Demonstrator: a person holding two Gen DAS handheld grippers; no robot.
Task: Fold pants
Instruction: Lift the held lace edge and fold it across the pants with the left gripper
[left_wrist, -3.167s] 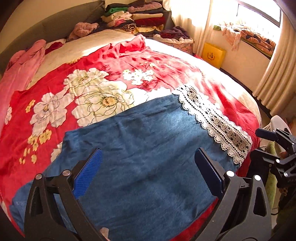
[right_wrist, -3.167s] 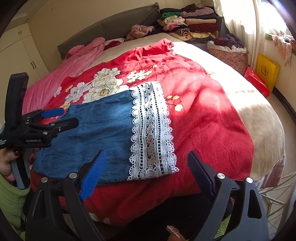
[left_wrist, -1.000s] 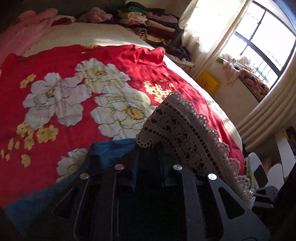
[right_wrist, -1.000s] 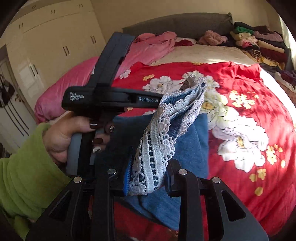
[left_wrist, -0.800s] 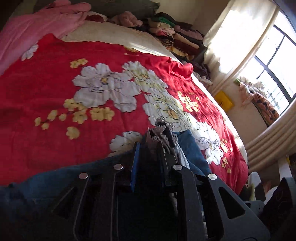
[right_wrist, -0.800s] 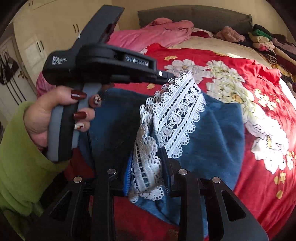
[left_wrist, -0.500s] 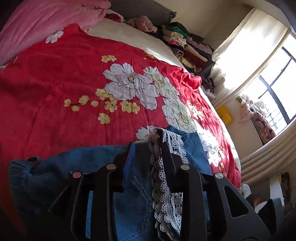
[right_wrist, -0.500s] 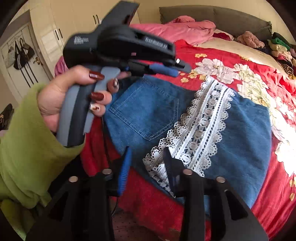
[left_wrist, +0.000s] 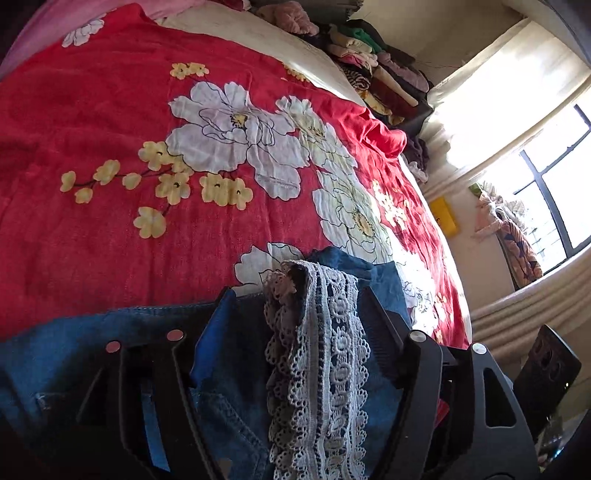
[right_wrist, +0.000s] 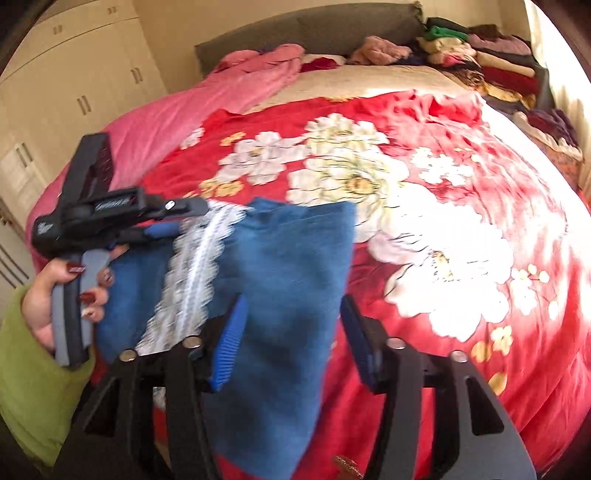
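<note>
Blue denim pants with a white lace hem lie folded over on the red floral bedspread. In the left wrist view the lace hem lies on the denim between my open fingers. My left gripper is open just above the lace. It also shows in the right wrist view at the fold's far left corner. My right gripper is open and empty, above the folded denim near the bed's front edge.
A pink quilt lies at the bed's left side. Stacks of folded clothes sit at the head of the bed on the right. A wardrobe stands to the left. A window and curtains are to the right.
Both grippers carried the lace hem over onto the waist half, then opened and let it go. The right gripper has since pulled back and swung right.
</note>
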